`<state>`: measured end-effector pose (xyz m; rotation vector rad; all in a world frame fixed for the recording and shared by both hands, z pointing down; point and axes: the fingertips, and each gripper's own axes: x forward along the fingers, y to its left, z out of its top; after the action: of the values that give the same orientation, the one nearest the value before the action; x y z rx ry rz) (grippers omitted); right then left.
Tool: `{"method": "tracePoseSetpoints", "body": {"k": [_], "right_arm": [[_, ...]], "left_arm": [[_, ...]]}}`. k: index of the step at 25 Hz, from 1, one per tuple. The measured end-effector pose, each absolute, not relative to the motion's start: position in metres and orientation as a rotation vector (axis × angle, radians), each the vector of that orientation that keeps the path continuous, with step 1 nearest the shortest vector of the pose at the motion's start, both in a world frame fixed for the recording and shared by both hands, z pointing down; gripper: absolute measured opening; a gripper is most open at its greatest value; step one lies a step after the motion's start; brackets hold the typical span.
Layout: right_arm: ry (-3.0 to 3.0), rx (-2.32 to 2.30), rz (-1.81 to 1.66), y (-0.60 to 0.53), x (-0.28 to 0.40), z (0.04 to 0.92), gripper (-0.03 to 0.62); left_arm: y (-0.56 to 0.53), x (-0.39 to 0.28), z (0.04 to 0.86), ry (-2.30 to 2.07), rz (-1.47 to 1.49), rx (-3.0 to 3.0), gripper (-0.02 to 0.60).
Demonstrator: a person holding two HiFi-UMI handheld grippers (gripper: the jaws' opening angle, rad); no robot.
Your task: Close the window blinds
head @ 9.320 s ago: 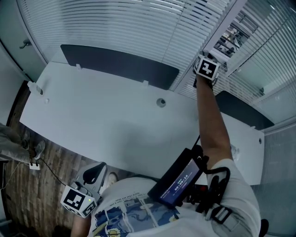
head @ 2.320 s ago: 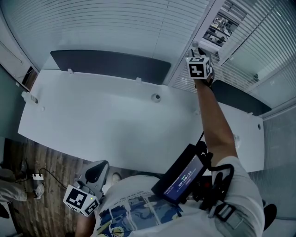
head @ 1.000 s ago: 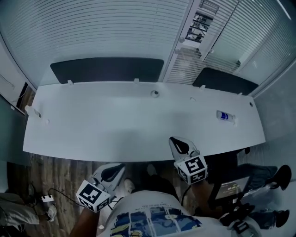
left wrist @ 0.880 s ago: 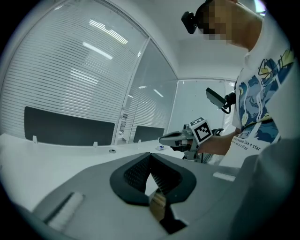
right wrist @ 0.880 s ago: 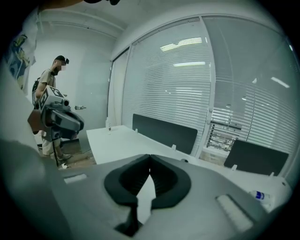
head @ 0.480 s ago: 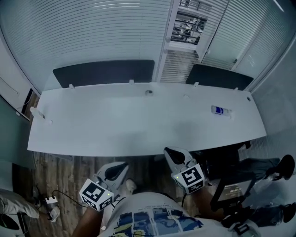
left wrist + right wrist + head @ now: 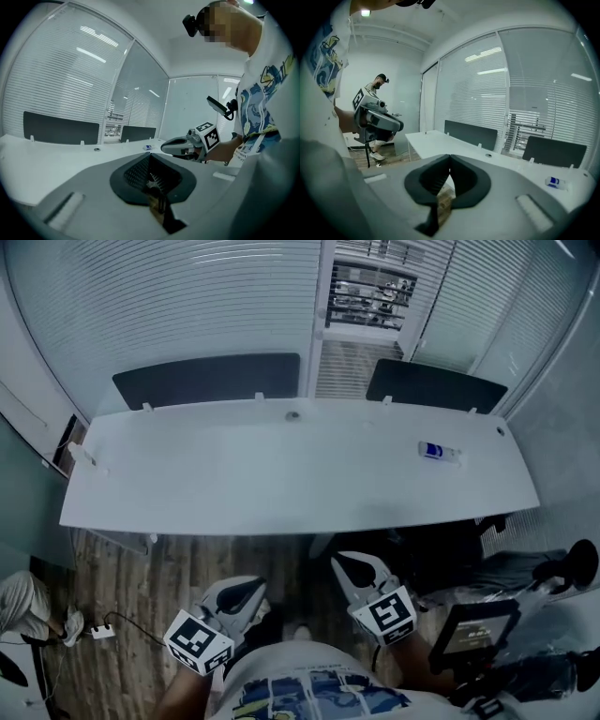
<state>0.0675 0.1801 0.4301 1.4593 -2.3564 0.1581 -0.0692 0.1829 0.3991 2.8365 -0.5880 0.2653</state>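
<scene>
White window blinds hang behind the desk with their slats turned flat. In the narrow middle panel the room beyond shows between the slats. More blinds cover the right pane. My left gripper and right gripper are both low, near my body and well short of the desk, far from the blinds. Both are shut with nothing between the pads. The left gripper view shows the right gripper, and the right gripper view shows the left one.
A long white desk stands between me and the window, with two dark screens at its far edge. A small blue-labelled thing lies on it at the right. A dark chair and a small screen are at my right.
My right gripper has come down from the blinds by the window post to my side. Over the last second the view has backed away from the desk; both grippers stay low.
</scene>
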Motion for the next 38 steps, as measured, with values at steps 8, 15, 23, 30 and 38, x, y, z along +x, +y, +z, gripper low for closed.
{"method": "tracePoseSetpoints", "body": {"k": [8, 15, 23, 30, 38], "right_arm": [[-2.367, 1.465, 0.154, 0.225, 0.063, 0.426, 0.003], [-2.344, 1.529, 0.127, 0.232, 0.049, 0.409, 0.003], [-2.34, 1.523, 0.085, 0.218, 0.013, 0.398, 0.003], [-2.323, 1.528, 0.1, 0.223, 0.016, 0.4, 0.003], [-2.31, 1.52, 0.104, 0.216, 0.008, 0.401, 0.003]], "left_arm": [[0.225, -0.08, 0.403, -0.595, 0.31, 2.81, 0.005], [0.221, -0.079, 0.381, -0.486, 0.273, 2.901, 0.005], [0.21, -0.112, 0.381, -0.487, 0.278, 2.881, 0.005], [0.217, -0.1, 0.386, -0.436, 0.306, 2.869, 0.005], [0.209, -0.1, 0.386, -0.399, 0.309, 2.871, 0.005]]}}
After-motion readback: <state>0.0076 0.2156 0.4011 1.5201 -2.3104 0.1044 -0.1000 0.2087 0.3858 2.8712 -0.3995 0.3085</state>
